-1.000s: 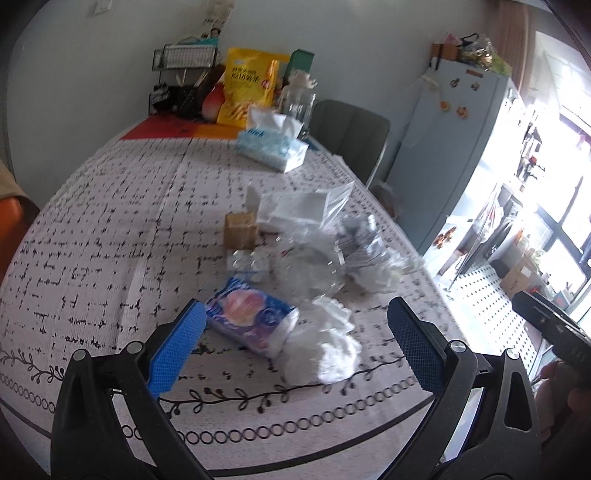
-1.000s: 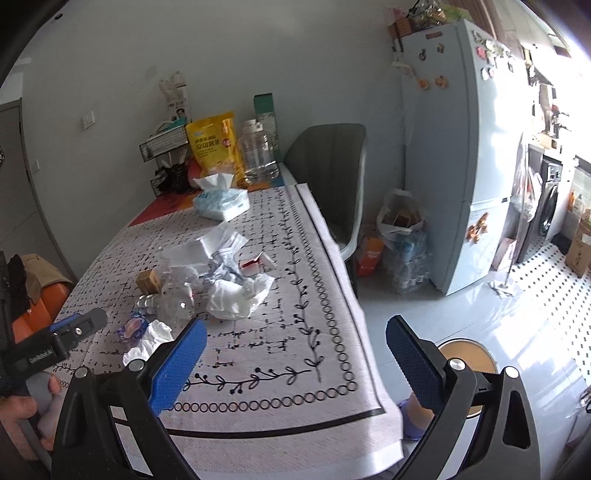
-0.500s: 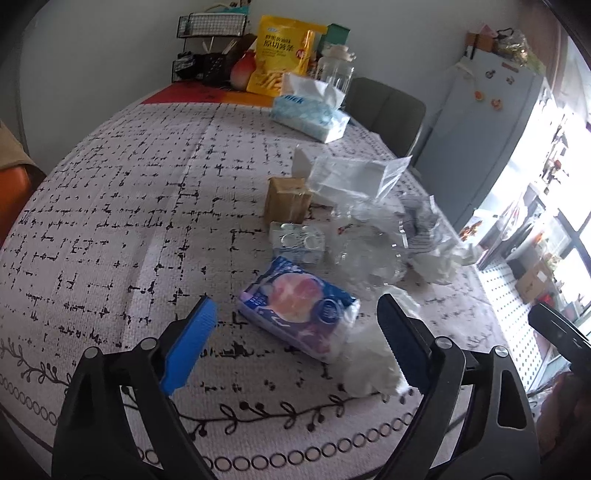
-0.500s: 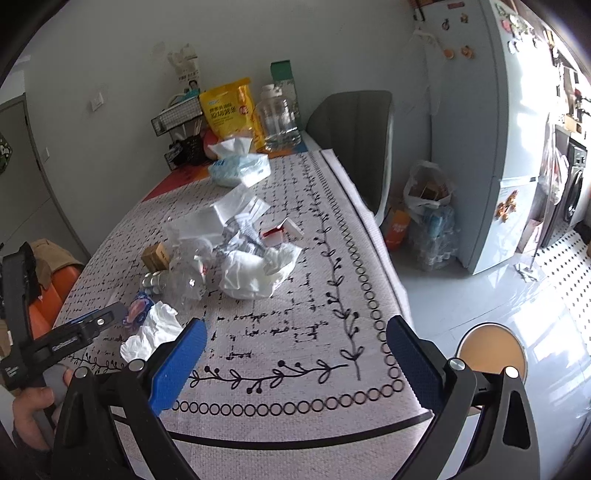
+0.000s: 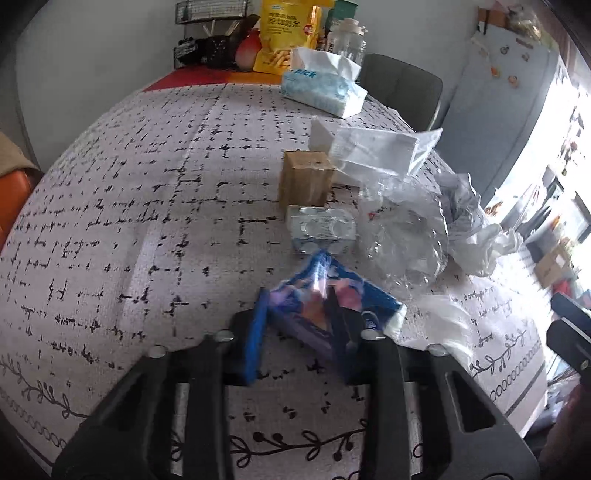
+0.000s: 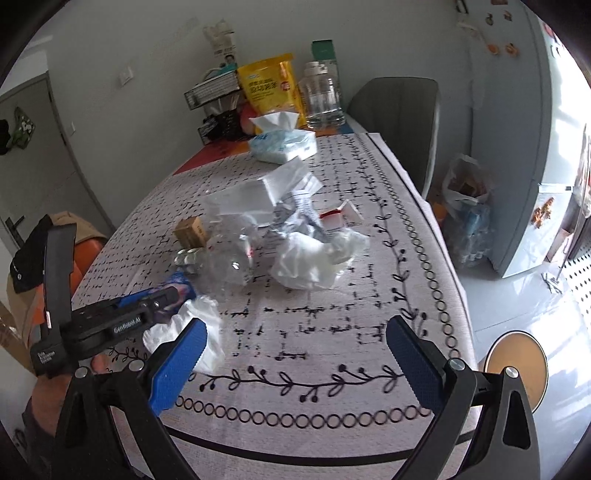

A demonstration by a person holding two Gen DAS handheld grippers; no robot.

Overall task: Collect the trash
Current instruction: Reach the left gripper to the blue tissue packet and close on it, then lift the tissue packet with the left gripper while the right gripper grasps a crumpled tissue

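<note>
A blue and pink snack packet [image 5: 356, 295] sits crumpled between the blue pads of my left gripper [image 5: 295, 301], whose jaws are closing and pinch it at its near end. Beside it lie a white crumpled tissue [image 5: 443, 314], a crushed clear bottle [image 5: 406, 229] and a small brown box [image 5: 304, 181]. In the right wrist view the left gripper [image 6: 166, 297] reaches in from the left with the packet [image 6: 177, 280]. My right gripper [image 6: 295, 354] hangs open over the table's near edge, nothing between its pads, the tissue [image 6: 192, 325] just by its left pad.
More litter lies mid-table: a white plastic bag [image 6: 314, 258], a zip bag [image 5: 376, 151], a red and white carton [image 6: 338, 218]. A tissue box [image 5: 321, 92] and yellow bag [image 5: 288, 33] stand at the back. Chair [image 6: 399, 110], fridge [image 6: 517, 147] and round stool [image 6: 515, 362] are right of the table.
My left gripper came down and forward onto the blue packet, and its jaws went from wide apart to pinching it. The right gripper dropped lower and closer to the table, still open.
</note>
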